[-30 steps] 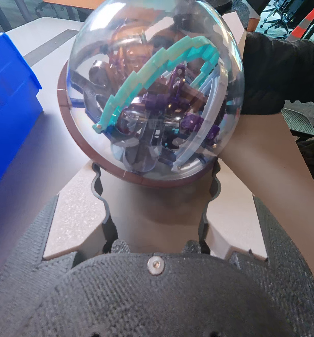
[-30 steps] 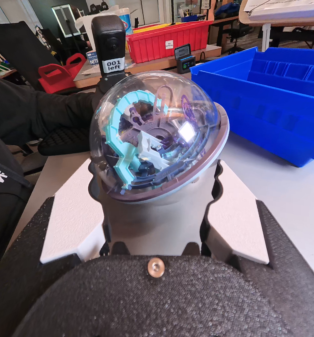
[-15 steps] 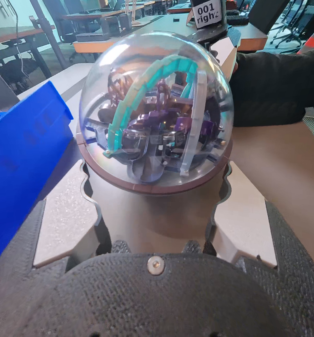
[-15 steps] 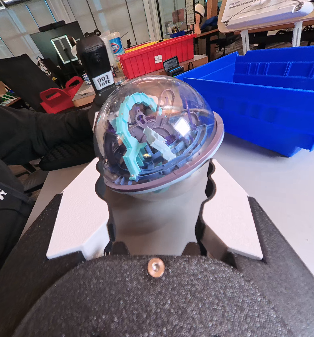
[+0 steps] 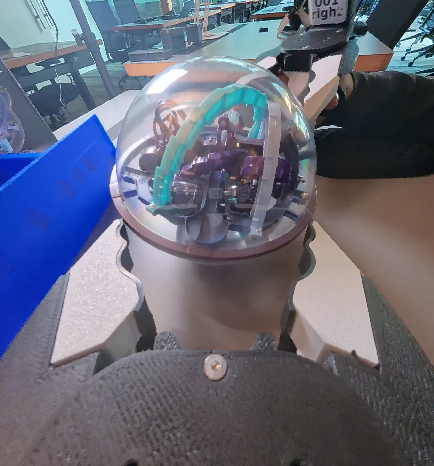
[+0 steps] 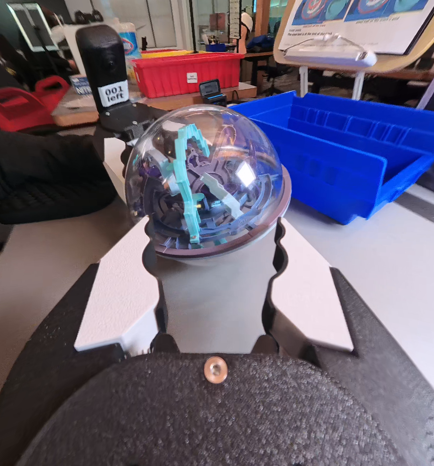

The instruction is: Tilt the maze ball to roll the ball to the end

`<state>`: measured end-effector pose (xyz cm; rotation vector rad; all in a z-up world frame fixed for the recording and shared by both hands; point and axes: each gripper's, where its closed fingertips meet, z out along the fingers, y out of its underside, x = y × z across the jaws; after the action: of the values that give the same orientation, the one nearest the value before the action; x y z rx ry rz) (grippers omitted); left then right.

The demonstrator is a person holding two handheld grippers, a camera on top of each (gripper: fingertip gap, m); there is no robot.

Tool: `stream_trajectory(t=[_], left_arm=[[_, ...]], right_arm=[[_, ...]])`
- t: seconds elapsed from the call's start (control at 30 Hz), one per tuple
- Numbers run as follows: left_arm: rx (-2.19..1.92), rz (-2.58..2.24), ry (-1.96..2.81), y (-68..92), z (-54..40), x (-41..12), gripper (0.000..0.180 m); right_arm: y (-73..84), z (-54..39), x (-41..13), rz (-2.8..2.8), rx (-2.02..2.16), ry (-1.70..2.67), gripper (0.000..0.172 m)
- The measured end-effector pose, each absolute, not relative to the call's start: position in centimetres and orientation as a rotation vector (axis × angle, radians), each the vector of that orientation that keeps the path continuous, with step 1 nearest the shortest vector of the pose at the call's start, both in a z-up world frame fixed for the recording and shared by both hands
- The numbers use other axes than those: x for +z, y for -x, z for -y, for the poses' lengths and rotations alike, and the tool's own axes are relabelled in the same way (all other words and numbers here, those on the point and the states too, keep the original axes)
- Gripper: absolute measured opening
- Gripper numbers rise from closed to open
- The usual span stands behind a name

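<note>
Right wrist view: one maze ball (image 6: 206, 181) clasped by two grippers, left (image 5: 214, 227) and right (image 6: 213, 227), beside one blue bin (image 6: 349, 161).

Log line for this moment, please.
maze ball: tilted, between both grippers | left gripper: fingertips at its lower half | right gripper: same, opposite side | blue bin: beside

Bright daylight, dome (image 6: 245, 176) glare, fisheye edges, slight blur
</note>
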<state>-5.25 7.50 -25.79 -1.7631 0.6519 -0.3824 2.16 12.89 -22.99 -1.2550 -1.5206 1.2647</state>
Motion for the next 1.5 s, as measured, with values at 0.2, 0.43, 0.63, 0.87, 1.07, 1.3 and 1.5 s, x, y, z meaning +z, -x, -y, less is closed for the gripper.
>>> stream_trajectory(t=[0.2,0.43,0.63,0.87,1.07,1.3,1.5], left_arm=[[-0.380,-0.643,1.758,5.2,-7.5,-25.7,0.134],[-0.387,-0.596,1.760,5.0,-8.0,-25.3,0.133],[-0.424,-0.608,1.704,5.1,-7.3,-24.7,0.128],[-0.529,-0.619,1.612,5.0,-7.5,-23.4,0.143],[-0.539,-0.650,1.636,4.8,-8.7,-24.3,0.146],[-0.521,-0.618,1.666,4.7,-8.6,-24.4,0.145],[-0.445,-0.592,1.703,4.9,-8.8,-24.7,0.145]], right_arm=[[-2.3,-11.4,-23.6,1.606,1.012,1.120,0.117],[-0.6,-11.3,-25.5,1.627,0.830,1.123,0.133],[-0.7,-11.4,-25.7,1.633,0.825,1.102,0.128],[-0.9,-10.8,-25.4,1.655,0.809,1.040,0.124],[-1.0,-10.4,-24.8,1.640,0.854,1.019,0.115],[-0.9,-10.7,-25.4,1.652,0.811,1.050,0.118],[0.0,-9.9,-25.6,1.628,0.839,1.181,0.139]])
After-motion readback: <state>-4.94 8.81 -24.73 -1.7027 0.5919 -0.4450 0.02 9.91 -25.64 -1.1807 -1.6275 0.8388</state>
